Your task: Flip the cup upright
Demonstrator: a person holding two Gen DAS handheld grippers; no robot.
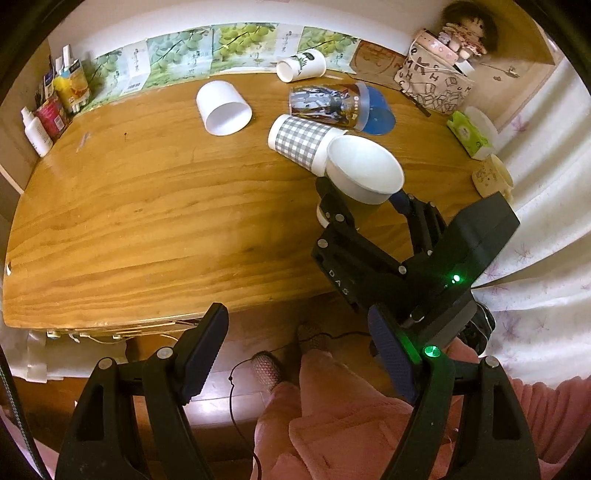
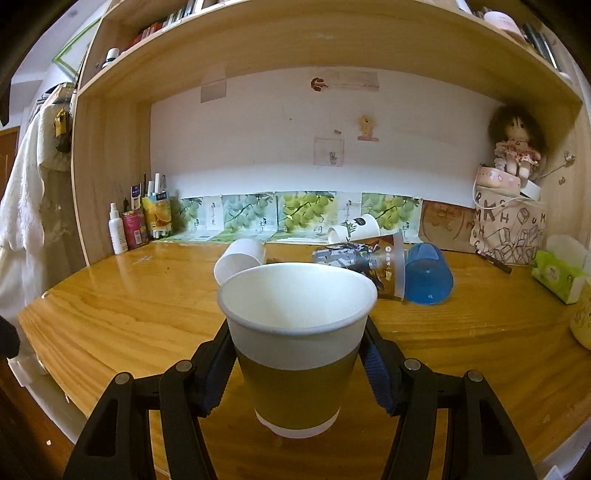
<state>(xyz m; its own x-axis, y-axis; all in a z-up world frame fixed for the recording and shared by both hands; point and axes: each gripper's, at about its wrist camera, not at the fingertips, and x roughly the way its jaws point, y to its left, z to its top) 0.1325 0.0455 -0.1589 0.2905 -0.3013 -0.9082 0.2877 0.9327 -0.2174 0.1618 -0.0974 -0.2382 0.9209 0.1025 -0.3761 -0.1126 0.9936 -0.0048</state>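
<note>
My right gripper (image 2: 297, 373) is shut on a white and olive-green paper cup (image 2: 295, 332), held upright with its mouth up just above the wooden table (image 2: 129, 306). In the left wrist view the same cup (image 1: 364, 173) shows gripped by the right gripper (image 1: 364, 203) over the table's front right part. My left gripper (image 1: 299, 350) is open and empty, off the table's front edge, above the floor. Several other cups lie on their sides at the back: a white one (image 1: 223, 107), a checked one (image 1: 301, 140), a printed clear one (image 1: 325, 103), a blue one (image 1: 378, 110).
A small white printed cup (image 1: 301, 64) lies by the back wall. Bottles and packets (image 1: 51, 99) stand at the back left. A printed bag (image 1: 432, 81), a doll (image 1: 465, 31), a green tissue box (image 1: 469, 134) and a cream mug (image 1: 493, 179) crowd the right side.
</note>
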